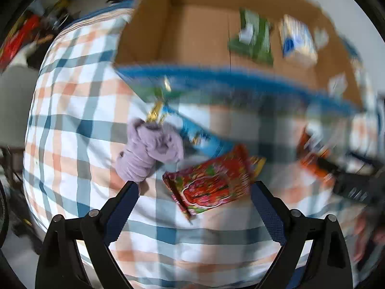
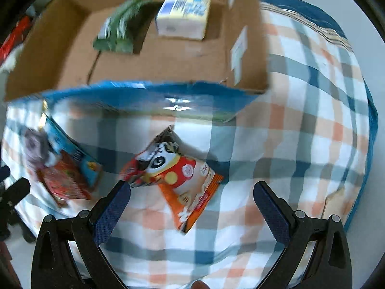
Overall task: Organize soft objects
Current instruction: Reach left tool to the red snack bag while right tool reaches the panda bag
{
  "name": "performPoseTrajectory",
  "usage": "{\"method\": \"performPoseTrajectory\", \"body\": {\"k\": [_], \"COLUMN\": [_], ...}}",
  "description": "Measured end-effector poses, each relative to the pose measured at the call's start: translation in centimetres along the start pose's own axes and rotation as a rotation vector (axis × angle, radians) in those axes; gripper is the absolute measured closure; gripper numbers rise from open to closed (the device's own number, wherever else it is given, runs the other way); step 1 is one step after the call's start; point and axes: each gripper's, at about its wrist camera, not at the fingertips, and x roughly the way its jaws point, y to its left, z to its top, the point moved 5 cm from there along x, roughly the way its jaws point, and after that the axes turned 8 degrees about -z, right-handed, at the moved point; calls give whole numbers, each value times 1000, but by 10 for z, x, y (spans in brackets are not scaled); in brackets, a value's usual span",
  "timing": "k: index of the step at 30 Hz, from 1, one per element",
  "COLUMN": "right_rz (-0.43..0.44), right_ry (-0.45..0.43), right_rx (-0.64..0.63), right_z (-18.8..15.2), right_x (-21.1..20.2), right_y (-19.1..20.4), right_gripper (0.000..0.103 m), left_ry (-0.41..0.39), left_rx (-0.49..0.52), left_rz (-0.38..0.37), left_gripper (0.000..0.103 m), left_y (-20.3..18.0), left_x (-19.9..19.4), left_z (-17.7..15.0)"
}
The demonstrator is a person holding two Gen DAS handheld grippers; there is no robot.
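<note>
My left gripper (image 1: 193,187) is open just above a red snack packet (image 1: 211,185) lying on the plaid cloth (image 1: 72,120). A lilac soft toy (image 1: 149,149) lies left of the packet, beside a blue packet (image 1: 204,137). My right gripper (image 2: 191,187) is open over an orange and red panda snack bag (image 2: 178,175). The red packet (image 2: 65,183) and lilac toy (image 2: 36,149) show at the left of the right wrist view. The open cardboard box (image 2: 168,55) behind holds a green pack (image 2: 120,29) and a white and blue tissue pack (image 2: 185,9).
The box (image 1: 192,36) has a blue front edge (image 1: 240,77) facing me. The plaid cloth (image 2: 300,120) covers a rounded surface that drops off at the left and right. Clutter lies beyond the far left edge (image 1: 19,38). The left wrist view is motion-blurred.
</note>
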Motion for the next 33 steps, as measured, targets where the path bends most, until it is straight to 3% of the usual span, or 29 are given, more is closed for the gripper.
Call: {"method": "performPoseTrajectory", "body": {"k": [2,6,13,17,19,20,23,24,29,31,33], "right_rz": [-9,-2,-7,12,31,42,121,139,260,275,255], "right_ry": [1,-13,-22,12,33,43,87,108,153,147,133], "right_rx": [-44,-105,-211,-238,-239,-235,-177,-141,-11,16,24], "right_z": [2,2,0,-2,-5,-6,-18,-22,-34,-37,-36], "right_x": [9,13,21,32,39,42,48,50,50,50,49], "right_y": [4,11,19,21,23,21,19,15,-2,-12,-25], "right_gripper": [0,0,0,0,1,7,40,43,43,40,28], "left_ry": [35,108,213,225,221,219,219,226,276,281,268], "left_rx": [81,201,446,459,451,440,339,285,-82,-164,-161], "left_rz": [49,62,161,143,140,132,53,15,-307,-355,-332], "left_gripper": [8,8,8,10,24,26,35,39,40,40,40], "left_y": [-7,-21,-43,-43,-41,-40,-34,-29,-21,-19,-15], "left_x": [17,44,84,95,94,91,82,79,69,72,81], "left_z": [-5,-15,-29,-31,-30,-29,-34,-34,-59,-69,-79]}}
